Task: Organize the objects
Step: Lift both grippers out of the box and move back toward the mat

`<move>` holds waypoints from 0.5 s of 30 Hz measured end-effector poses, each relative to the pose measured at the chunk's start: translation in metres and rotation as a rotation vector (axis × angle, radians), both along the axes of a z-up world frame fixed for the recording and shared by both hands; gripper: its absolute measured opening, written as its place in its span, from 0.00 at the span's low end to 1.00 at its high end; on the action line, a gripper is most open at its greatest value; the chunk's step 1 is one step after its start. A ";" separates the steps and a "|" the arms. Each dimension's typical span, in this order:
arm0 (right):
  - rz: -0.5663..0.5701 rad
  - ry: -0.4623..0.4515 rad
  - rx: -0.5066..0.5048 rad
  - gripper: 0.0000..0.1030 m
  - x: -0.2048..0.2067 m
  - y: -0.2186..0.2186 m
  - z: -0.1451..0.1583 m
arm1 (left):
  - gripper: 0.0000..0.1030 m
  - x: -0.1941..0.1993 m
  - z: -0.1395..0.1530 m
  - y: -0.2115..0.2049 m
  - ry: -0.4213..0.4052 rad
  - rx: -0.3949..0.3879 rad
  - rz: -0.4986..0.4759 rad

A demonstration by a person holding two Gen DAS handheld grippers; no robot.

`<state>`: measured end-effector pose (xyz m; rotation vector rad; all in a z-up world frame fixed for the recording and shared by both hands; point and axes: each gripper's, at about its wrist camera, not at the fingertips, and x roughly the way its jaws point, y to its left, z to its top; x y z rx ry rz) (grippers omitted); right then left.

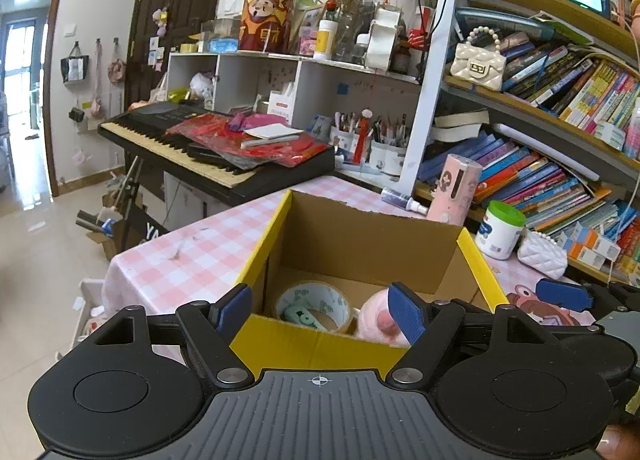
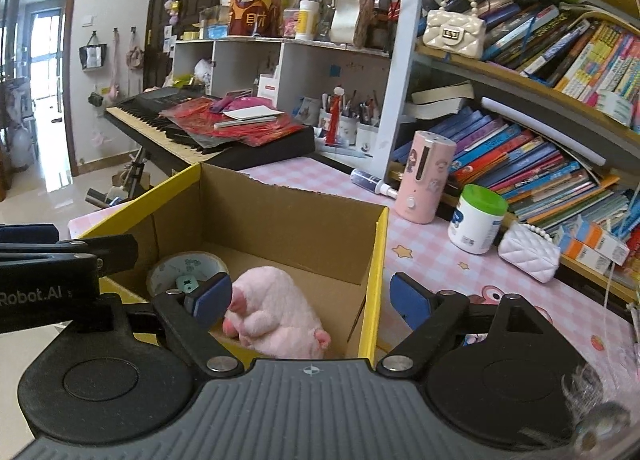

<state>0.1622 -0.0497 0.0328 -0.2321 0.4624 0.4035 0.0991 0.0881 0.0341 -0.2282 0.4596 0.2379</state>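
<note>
A cardboard box (image 1: pixel 360 244) with yellow outer walls stands open on the pink checked tablecloth (image 1: pixel 192 252). Inside it lie a roll of tape (image 1: pixel 312 289) with a small mint-green item (image 1: pixel 300 316) in its hole, and a pink plush toy (image 2: pixel 276 308) beside the roll. My left gripper (image 1: pixel 320 310) is open over the box's near wall, with nothing between its pads. My right gripper (image 2: pixel 310 300) is open too, its left pad above the plush and its right pad outside the box's right wall (image 2: pixel 378 260); it grips nothing.
To the right of the box stand a pink cylinder (image 2: pixel 424 180), a white jar with a green lid (image 2: pixel 476 220) and a white quilted purse (image 2: pixel 528 252). Crowded bookshelves (image 2: pixel 540 148) rise behind them. A keyboard (image 1: pixel 200 144) piled with red papers stands past the table's far edge.
</note>
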 end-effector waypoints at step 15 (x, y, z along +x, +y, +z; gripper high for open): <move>-0.100 0.068 -0.048 0.90 -0.074 0.004 -0.016 | 0.81 -0.065 -0.012 0.008 0.054 -0.002 -0.049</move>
